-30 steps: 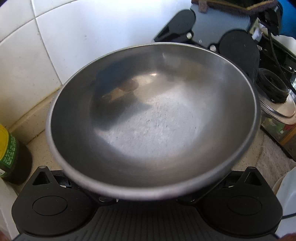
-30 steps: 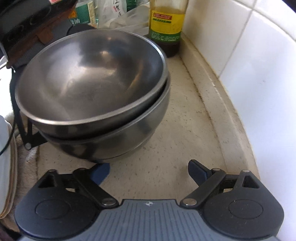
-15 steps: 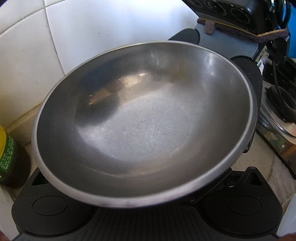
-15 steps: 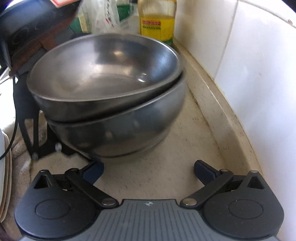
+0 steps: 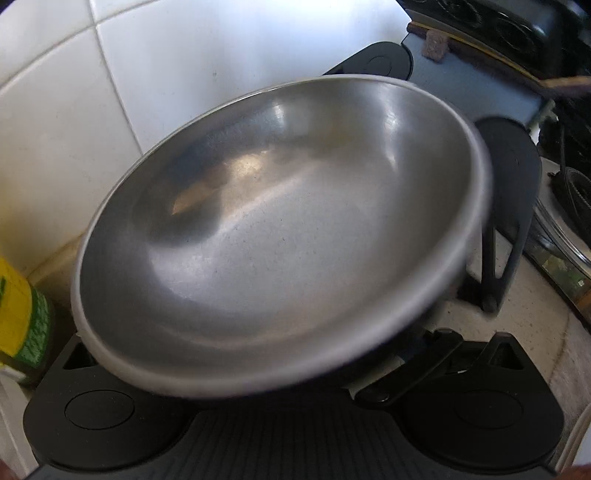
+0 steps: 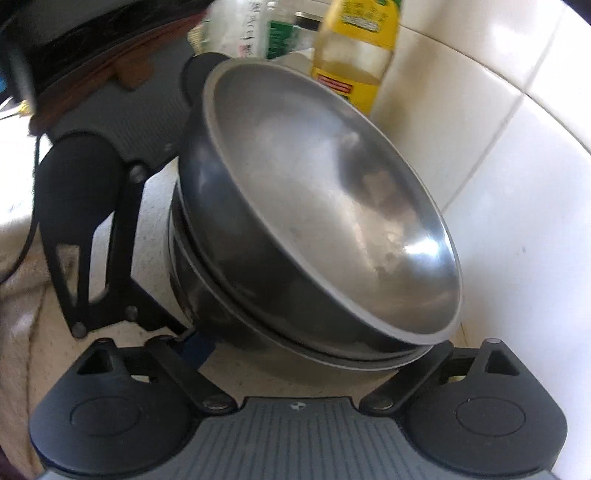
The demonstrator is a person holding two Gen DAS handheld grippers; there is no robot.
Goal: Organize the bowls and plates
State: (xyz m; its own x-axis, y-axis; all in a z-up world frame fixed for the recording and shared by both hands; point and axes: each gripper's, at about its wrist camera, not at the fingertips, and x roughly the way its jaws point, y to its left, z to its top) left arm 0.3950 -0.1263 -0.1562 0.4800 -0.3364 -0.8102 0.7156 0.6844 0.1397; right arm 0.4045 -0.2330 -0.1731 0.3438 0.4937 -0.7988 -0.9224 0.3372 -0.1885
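Note:
Two nested steel bowls fill both views. In the right wrist view the upper bowl (image 6: 332, 206) sits inside the lower bowl (image 6: 207, 295), and both tilt toward the tiled wall. In the left wrist view only the upper bowl (image 5: 280, 229) shows, tilted. My left gripper (image 5: 295, 369) reaches under the stack from the far side; its fingertips are hidden by the bowl. It shows in the right wrist view (image 6: 110, 229) against the stack's left side. My right gripper (image 6: 310, 350) is open, its jaws spread on either side of the stack's near underside. It shows in the left wrist view (image 5: 506, 229).
A white tiled wall (image 6: 517, 184) runs close along the right. A yellow-labelled oil bottle (image 6: 354, 55) stands behind the bowls; it also shows in the left wrist view (image 5: 18, 317). A towel (image 6: 22, 295) lies at left. Dark appliances (image 5: 517, 29) stand beyond.
The stack of bowls has tipped up toward the wall. My right gripper has moved in close under the stack. My left gripper has pressed in at the far side.

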